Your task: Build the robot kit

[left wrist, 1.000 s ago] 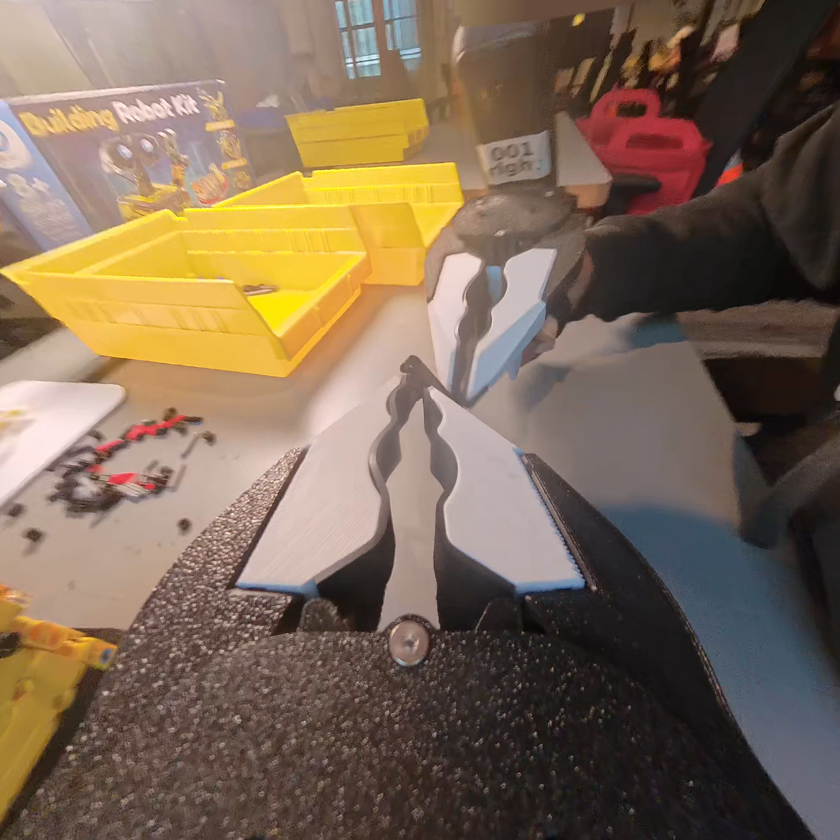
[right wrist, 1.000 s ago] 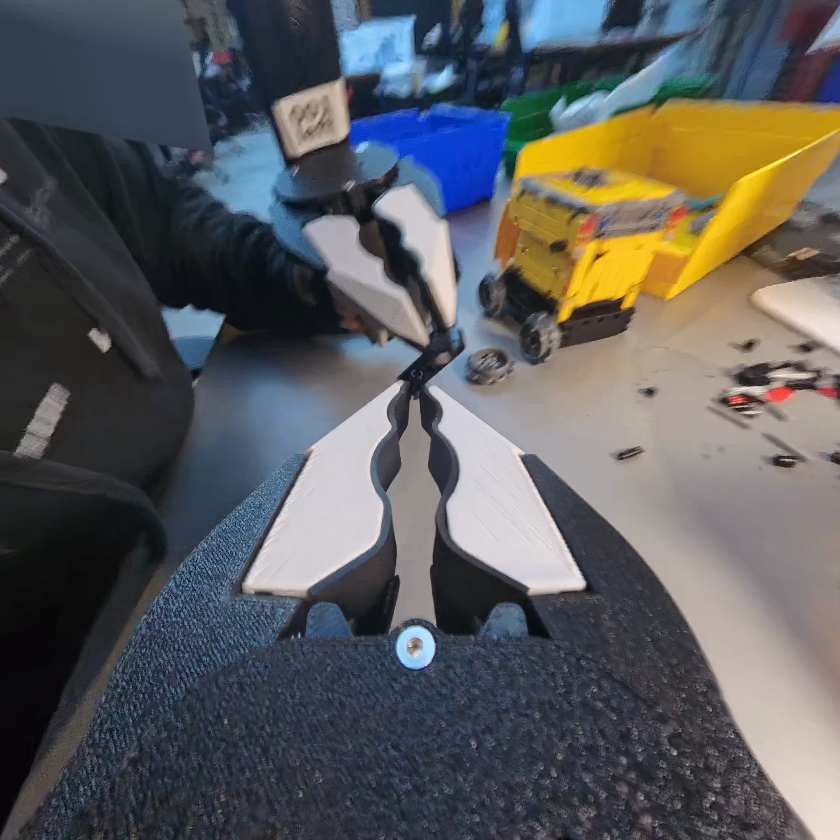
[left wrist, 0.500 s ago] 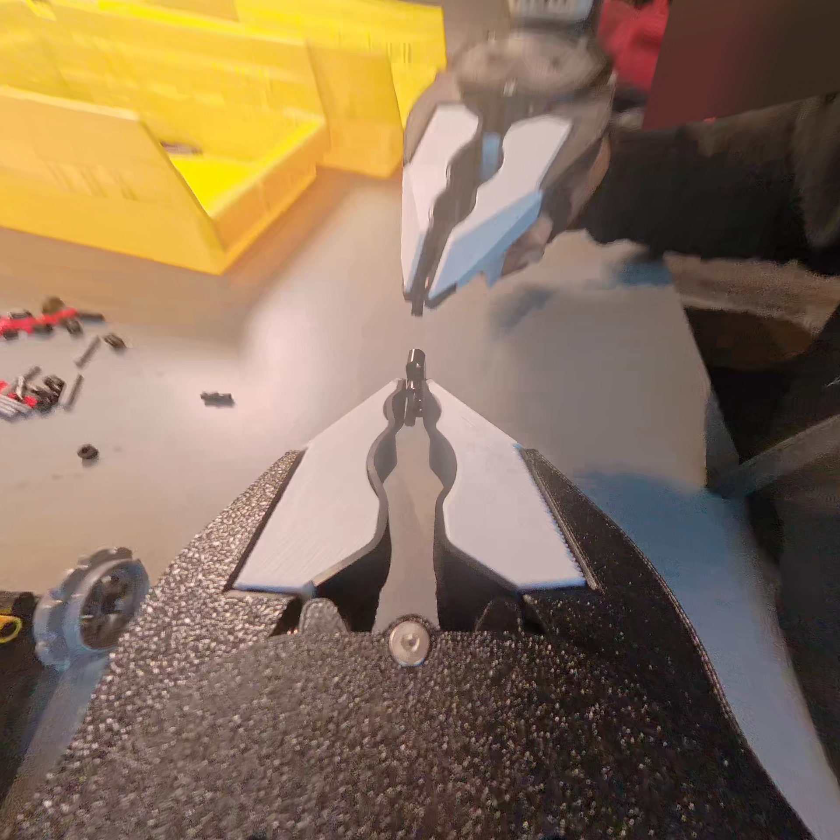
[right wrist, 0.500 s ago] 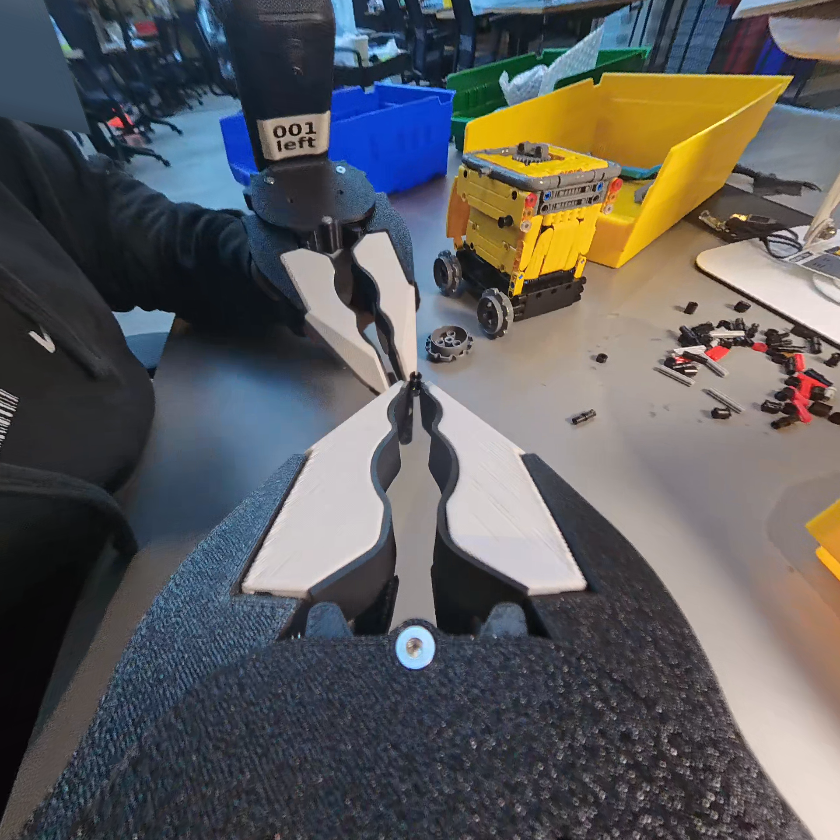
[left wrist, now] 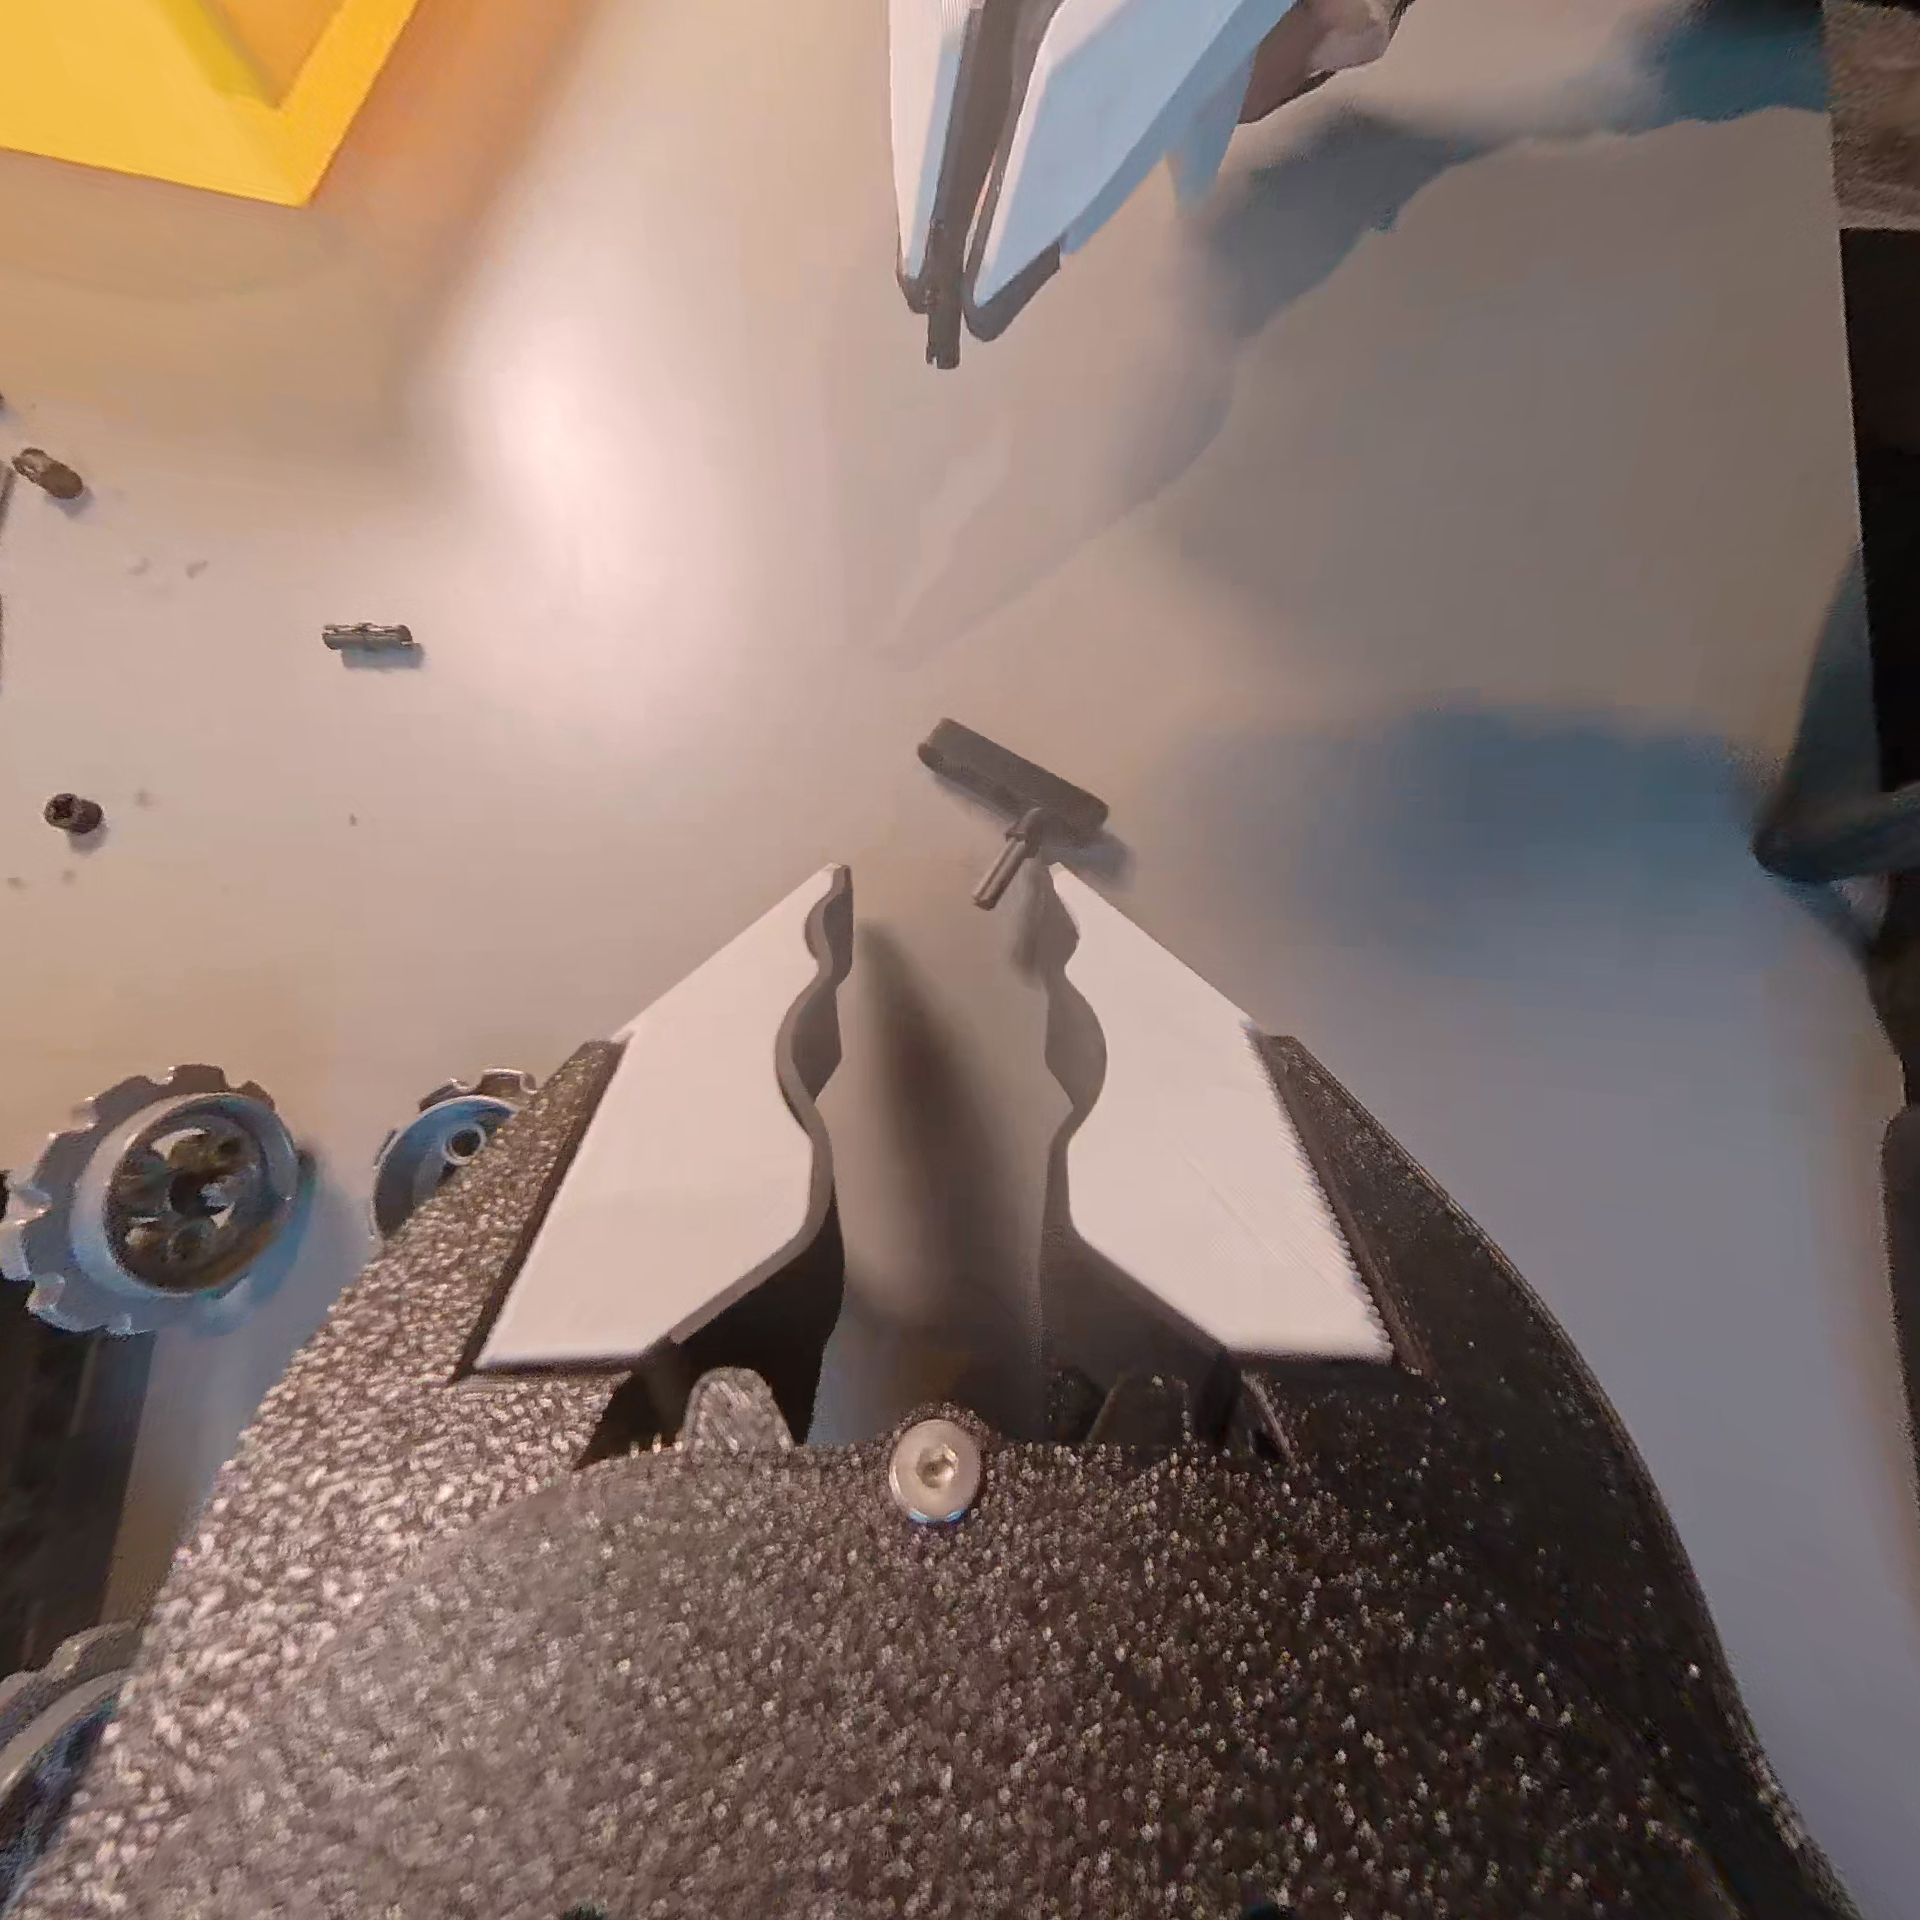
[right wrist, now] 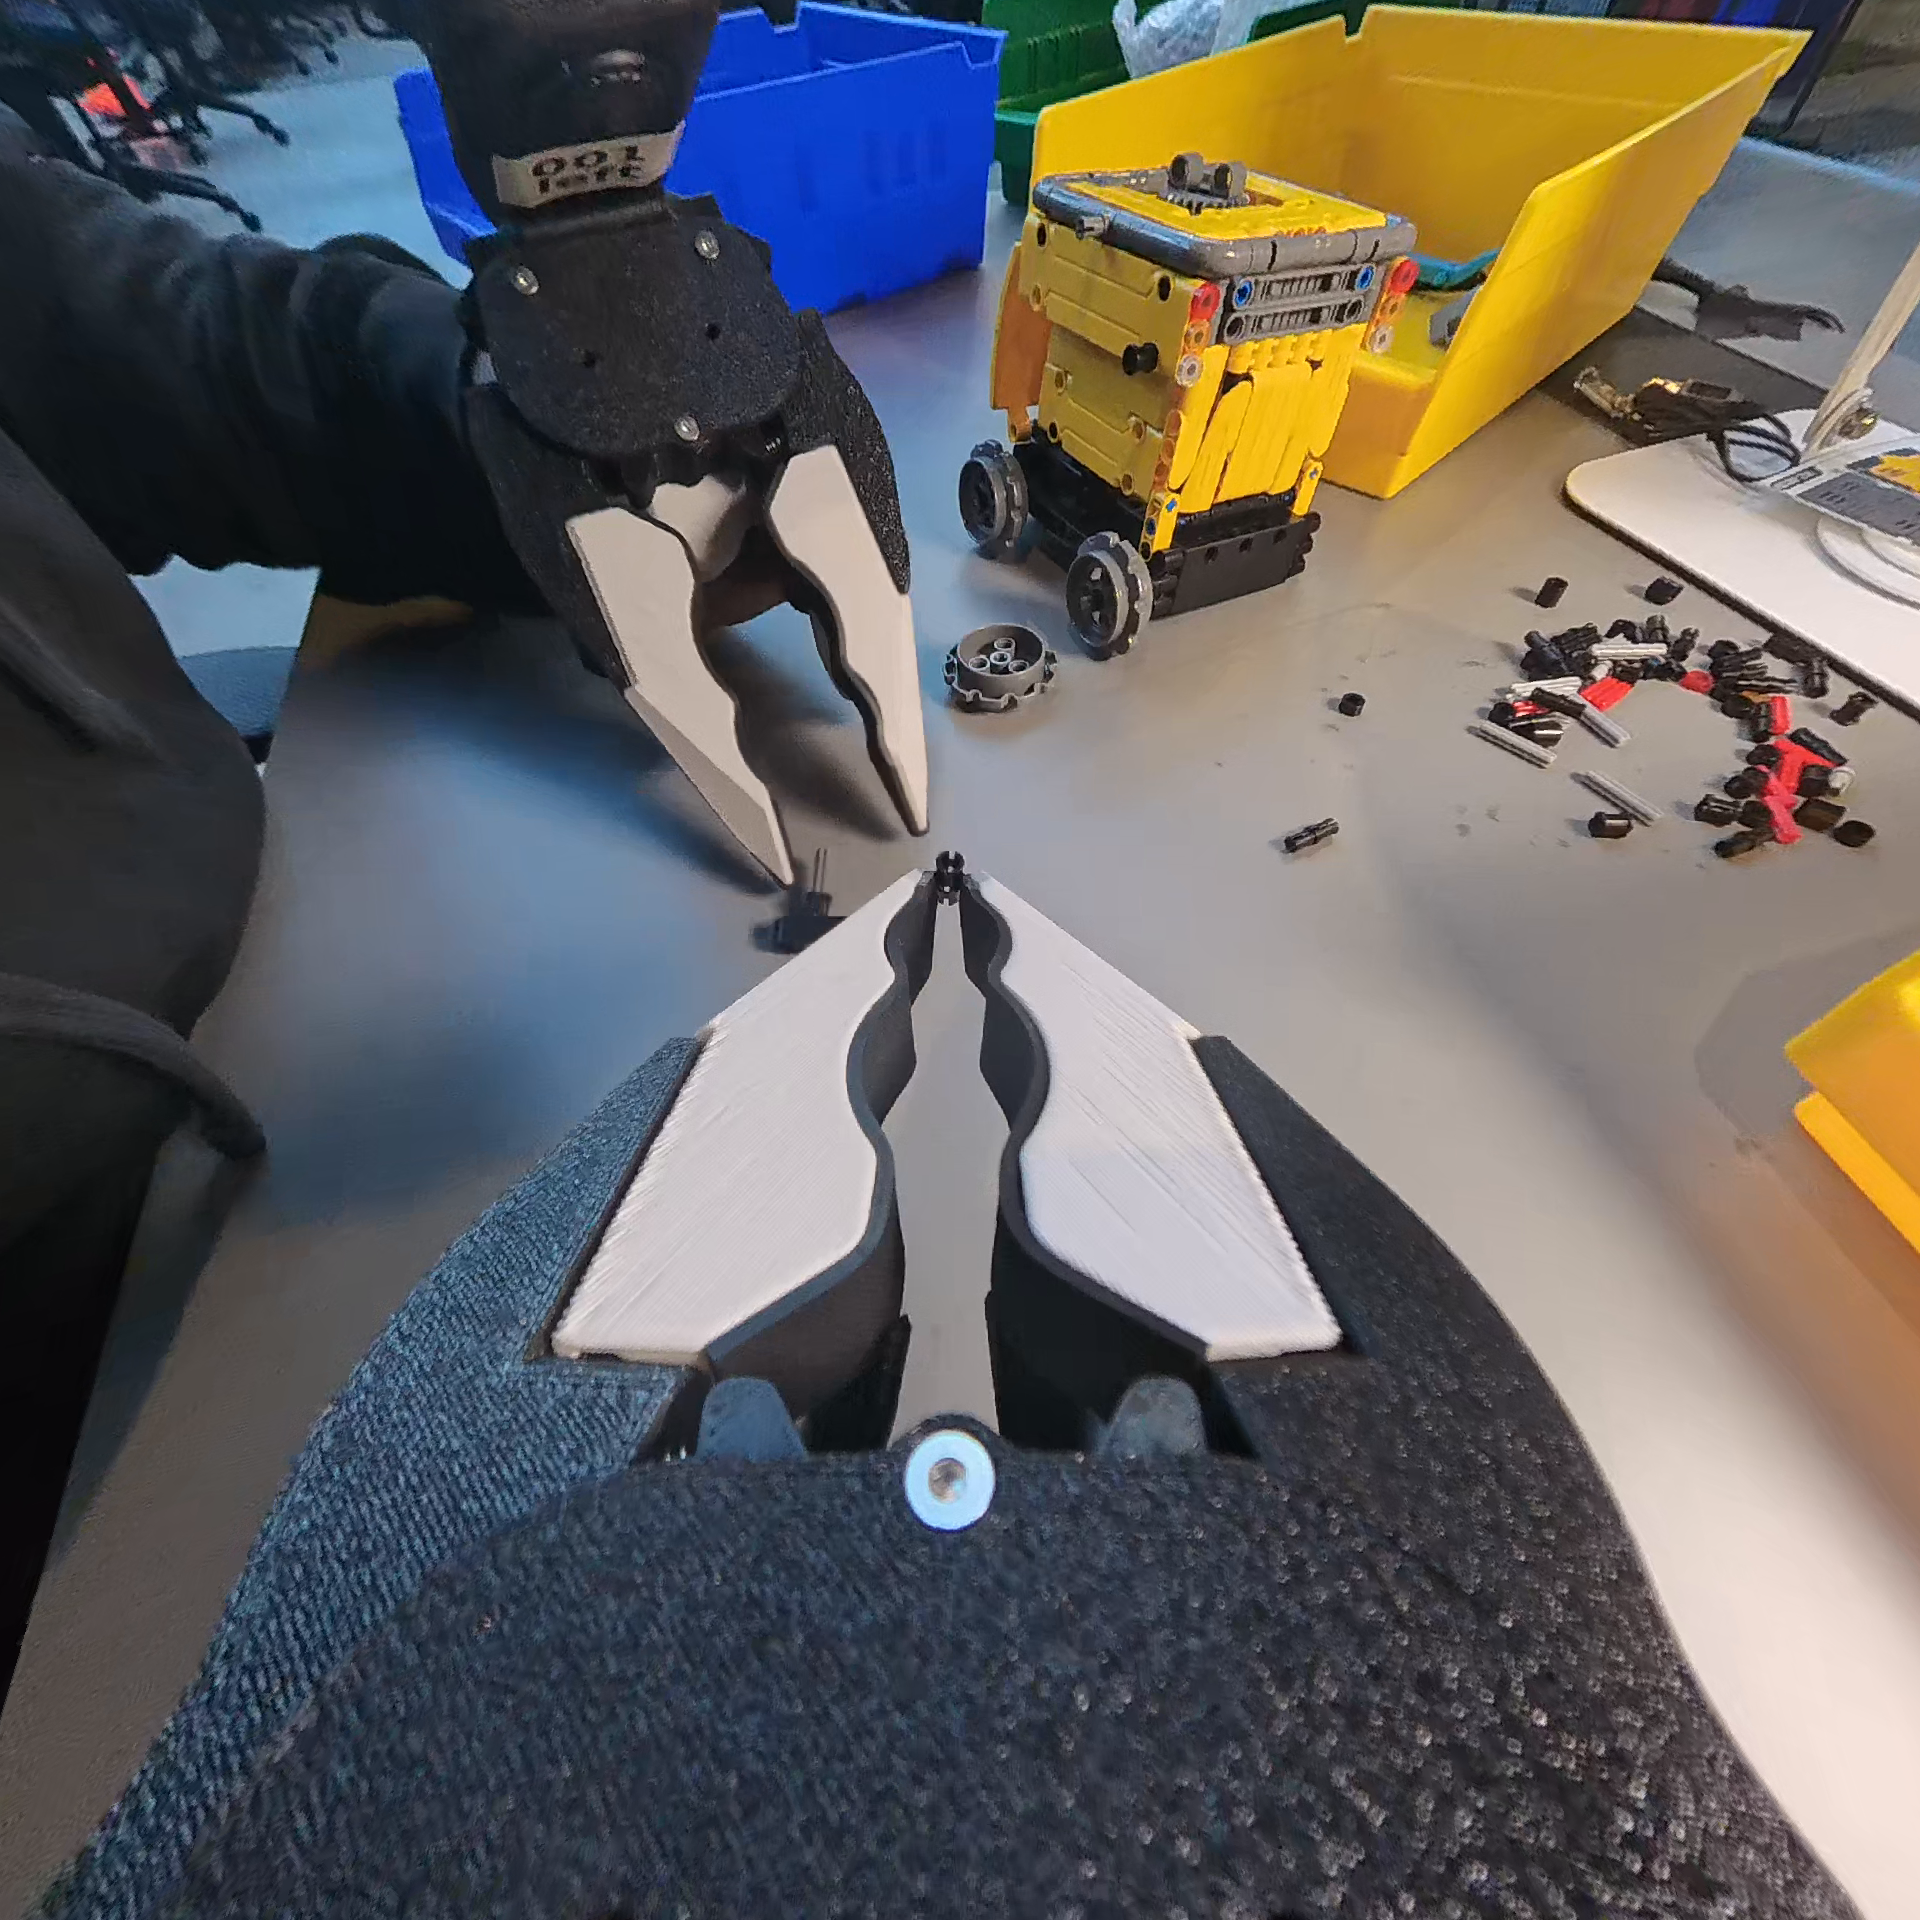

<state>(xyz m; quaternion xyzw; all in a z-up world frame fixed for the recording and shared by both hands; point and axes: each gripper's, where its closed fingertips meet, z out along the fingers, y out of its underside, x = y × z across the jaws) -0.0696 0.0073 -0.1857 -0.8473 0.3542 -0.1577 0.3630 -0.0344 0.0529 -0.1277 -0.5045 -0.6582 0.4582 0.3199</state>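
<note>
My left gripper point(left wrist: 945, 894) is open and empty, low over the grey table. A small black beam with a pin point(left wrist: 1013, 800) lies on the table just beyond its right fingertip. My right gripper point(right wrist: 943, 896) is shut on a small black pin point(right wrist: 945, 868) and holds it above the table. In the left wrist view the right gripper point(left wrist: 961, 301) hangs at the top with the pin point(left wrist: 940, 338) at its tips. In the right wrist view the left gripper point(right wrist: 850, 844) stands open over the beam point(right wrist: 805, 916).
A yellow brick-built vehicle point(right wrist: 1195, 395) stands behind, with a loose grey wheel point(right wrist: 1000, 665) in front of it. A pile of small black and red parts point(right wrist: 1714, 727) lies at the right. Yellow bins point(right wrist: 1507, 187) and a blue bin point(right wrist: 842, 135) stand at the back. Two wheels point(left wrist: 187, 1195) lie left of my left gripper.
The two grippers pulled apart. My left gripper dropped toward the table, opened and let go of the black beam, which now lies on the table. My right gripper kept the pin.
</note>
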